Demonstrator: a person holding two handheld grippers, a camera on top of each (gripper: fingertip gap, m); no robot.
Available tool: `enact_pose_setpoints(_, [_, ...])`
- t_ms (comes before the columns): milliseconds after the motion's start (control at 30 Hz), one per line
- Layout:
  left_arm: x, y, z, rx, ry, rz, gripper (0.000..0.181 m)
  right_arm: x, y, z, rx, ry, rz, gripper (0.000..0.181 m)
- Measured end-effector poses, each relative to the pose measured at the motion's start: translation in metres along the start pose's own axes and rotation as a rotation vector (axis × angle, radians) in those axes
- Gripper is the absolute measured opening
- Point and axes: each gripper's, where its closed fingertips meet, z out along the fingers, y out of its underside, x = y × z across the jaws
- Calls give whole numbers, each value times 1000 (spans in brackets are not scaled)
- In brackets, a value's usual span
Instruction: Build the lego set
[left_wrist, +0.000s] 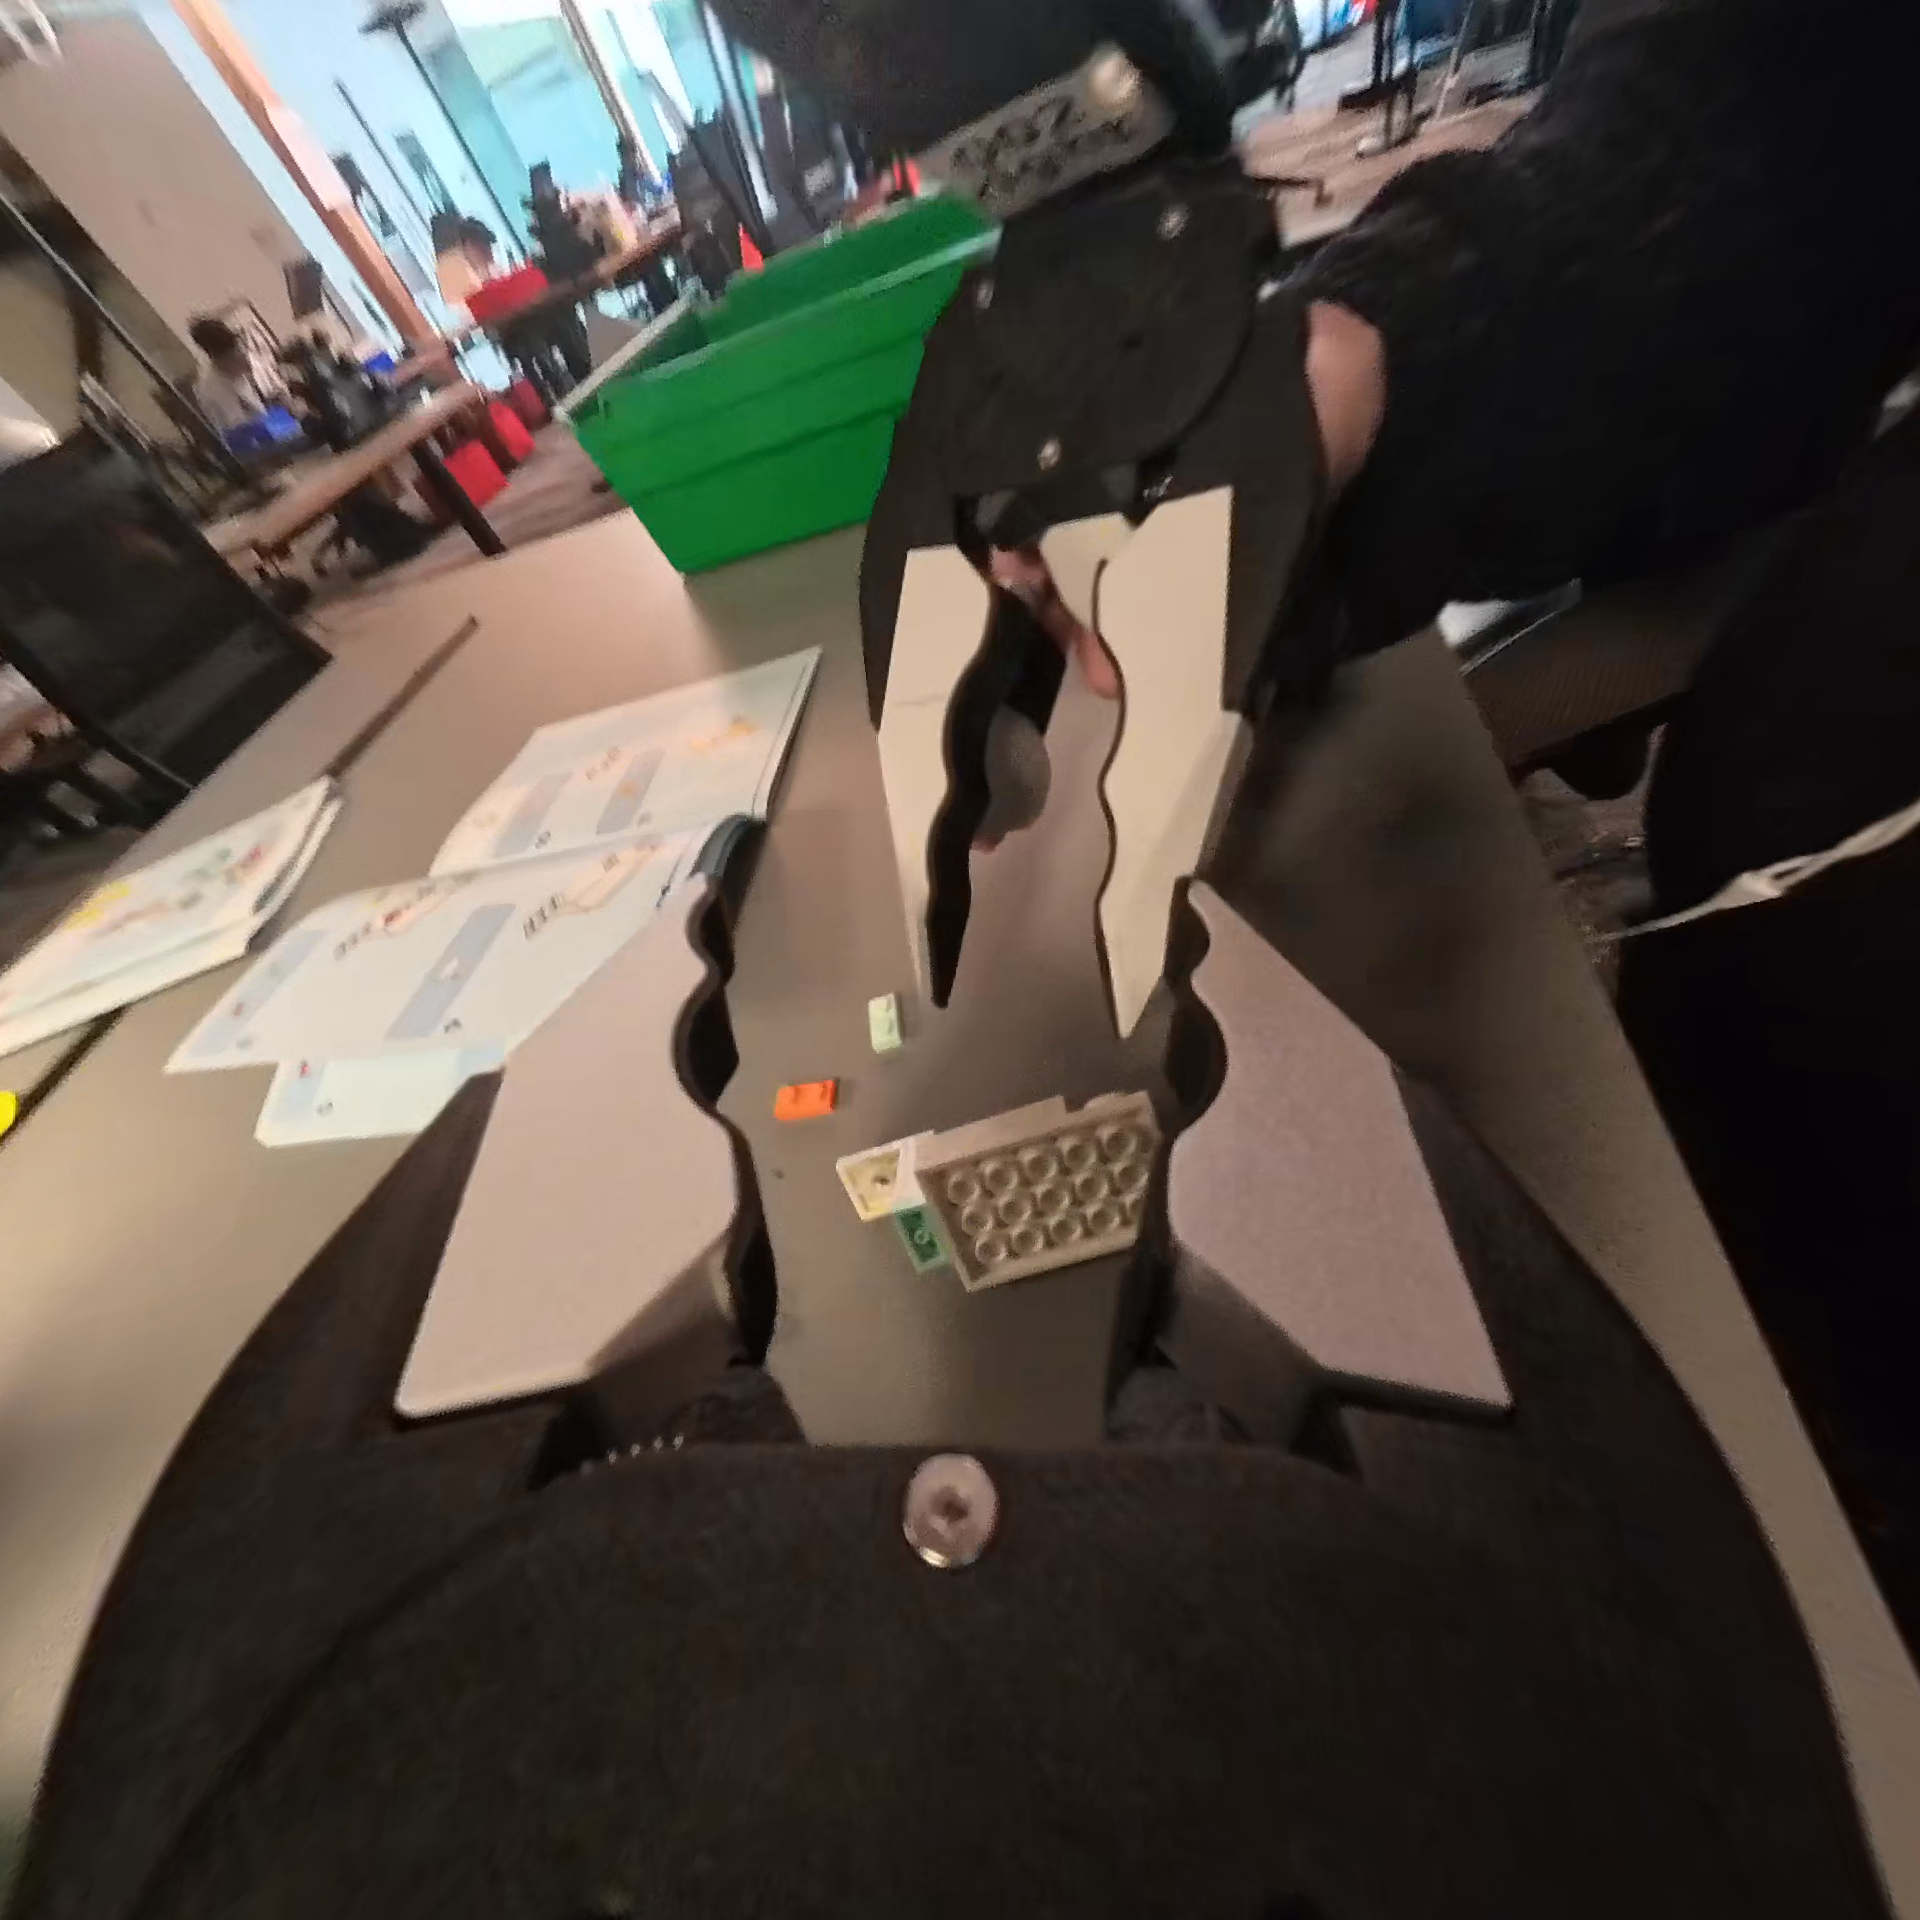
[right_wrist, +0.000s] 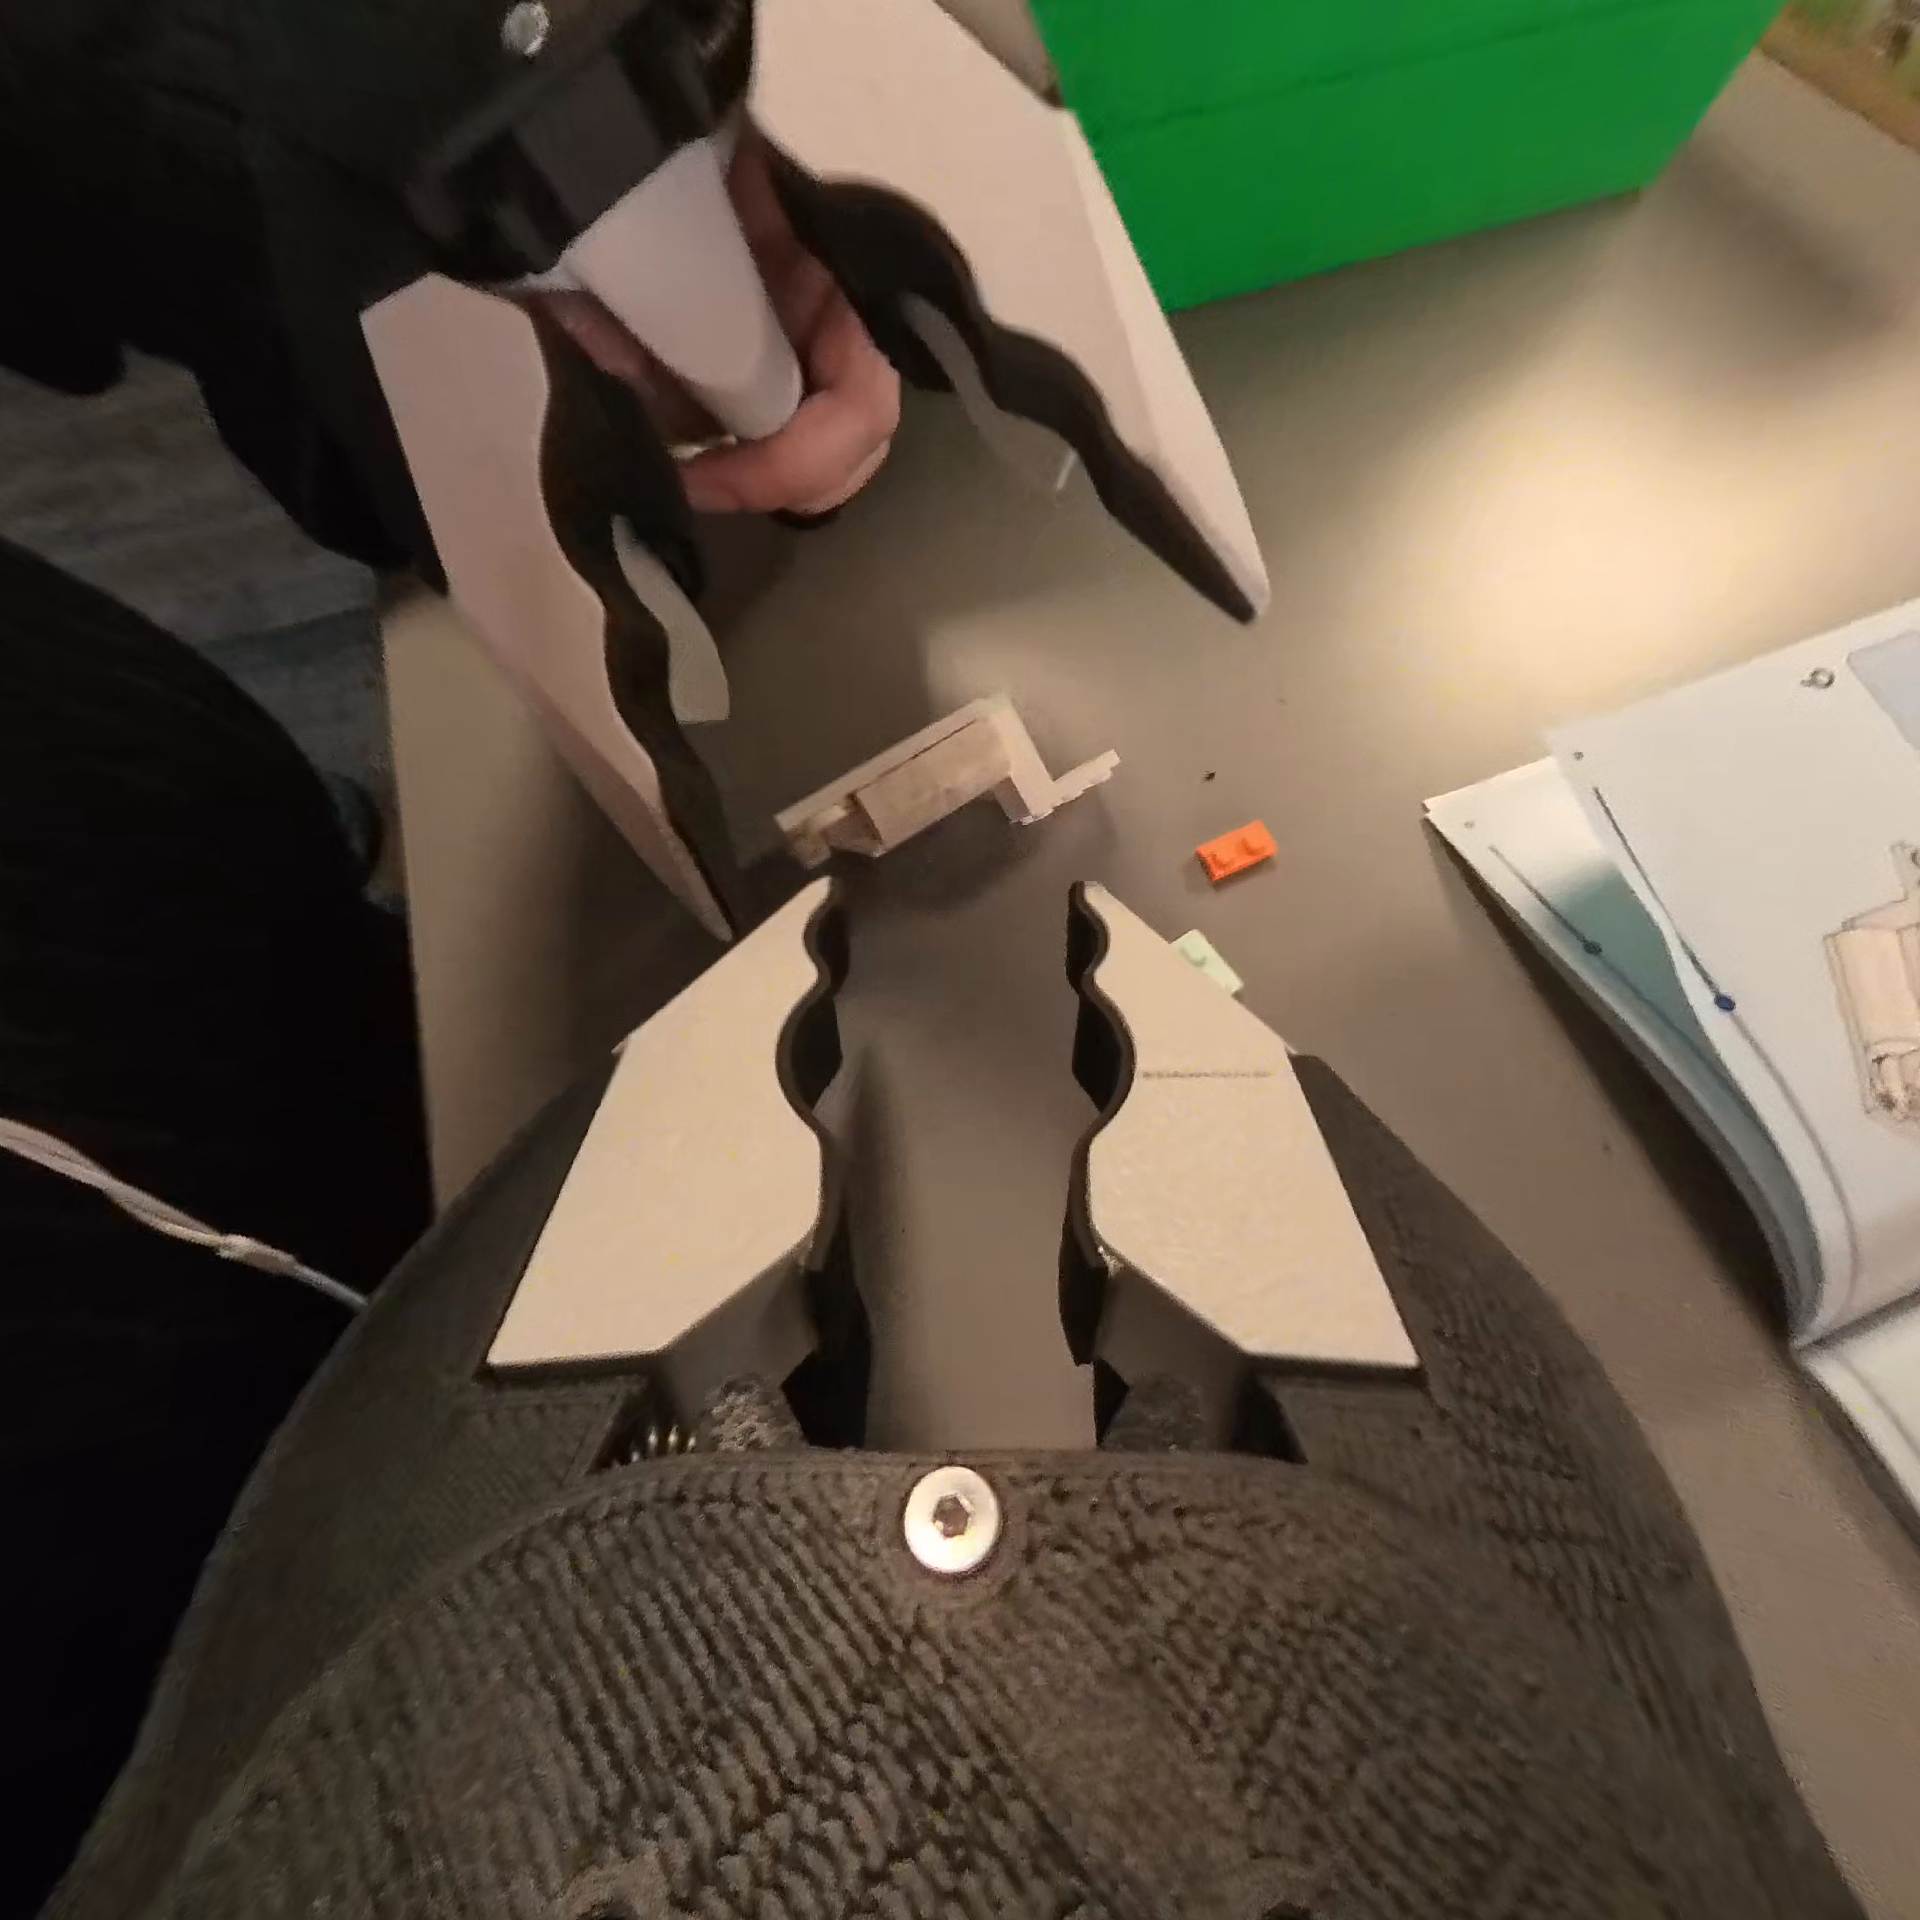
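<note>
On the grey bench (left_wrist: 582, 644), near a green bin (left_wrist: 769, 405) and open instruction booklets (left_wrist: 499, 935), the tan Lego assembly (left_wrist: 1039, 1195) lies studs-up between both spread, empty hand-held grippers, left (left_wrist: 961, 935) and right (right_wrist: 951, 894), seemingly to be grasped, loose orange plate (right_wrist: 1236, 850) alongside.

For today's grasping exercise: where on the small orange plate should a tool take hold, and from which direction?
Grip the orange plate across its two long edges, coming straight down from above. It lies flat on the grey table, studs up, so its thin sides are probably the only purchase. It sits apart from the tan assembly and pale green piece, leaving room for open fingers.
</note>
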Motion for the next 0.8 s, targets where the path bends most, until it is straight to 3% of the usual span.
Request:
enact_pose_setpoints(200, [5,-38,-20,220,-41,130,76,-22,-6,2,26,-200,323,54])
enact_pose_setpoints(400, [0,-45,-25,252,-130,221,73,-20,-9,27,-11,-129,367,41])
enact_pose_setpoints(533, [-7,-43,-24,238,-164,176,72,-13,-9,32,-17,-48,249,17])
enact_pose_setpoints(600, [-17,-40,-24,226,-208,132,72,-1,-14,26,16,40,151,15])
enact_pose_setpoints(800, [-37,-35,-25,208,-294,-22,84,34,-36,-14,136,413,-425,12])
